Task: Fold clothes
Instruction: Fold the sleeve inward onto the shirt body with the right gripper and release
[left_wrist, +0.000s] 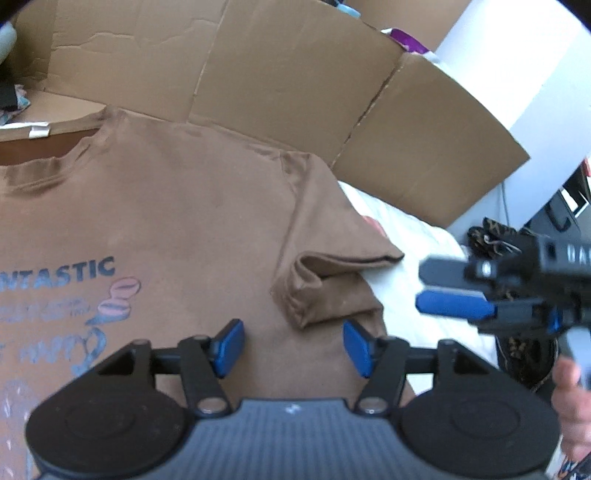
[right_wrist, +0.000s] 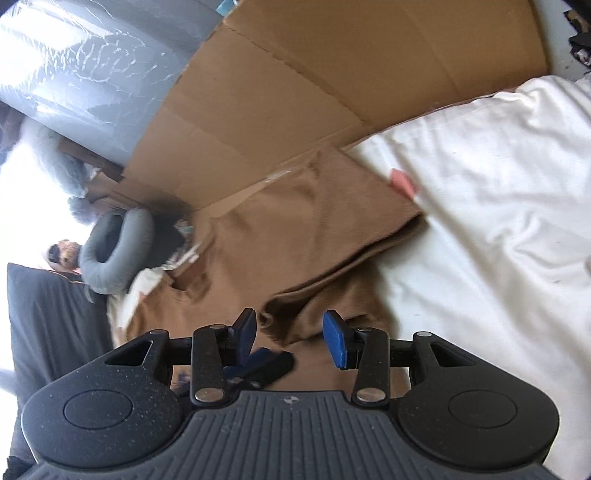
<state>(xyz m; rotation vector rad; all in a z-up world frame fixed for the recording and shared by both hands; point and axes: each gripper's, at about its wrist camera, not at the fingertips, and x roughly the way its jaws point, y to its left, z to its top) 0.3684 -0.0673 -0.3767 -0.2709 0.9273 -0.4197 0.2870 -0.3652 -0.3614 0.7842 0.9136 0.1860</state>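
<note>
A brown T-shirt (left_wrist: 184, 206) with blue print lies face up, partly on flattened cardboard and partly on white bedding. Its short sleeve (left_wrist: 332, 280) is bunched into a fold at the right. My left gripper (left_wrist: 293, 347) hovers open just above the shirt, below that sleeve, with nothing between its blue pads. My right gripper (left_wrist: 450, 291) comes in from the right, over the bedding beside the sleeve, blurred. In the right wrist view the right gripper (right_wrist: 290, 338) is open above the sleeve (right_wrist: 314, 314) and the T-shirt (right_wrist: 295, 221), with the left gripper's fingertips (right_wrist: 264, 363) just below it.
Flattened cardboard (left_wrist: 280, 74) lies behind the shirt. White bedding (right_wrist: 480, 221) spreads to the right. A grey ring cushion (right_wrist: 114, 251) and a plastic-wrapped grey item (right_wrist: 92, 62) sit beyond the collar. A patterned dark bag (left_wrist: 491, 236) and a hand (left_wrist: 569, 398) are at the right edge.
</note>
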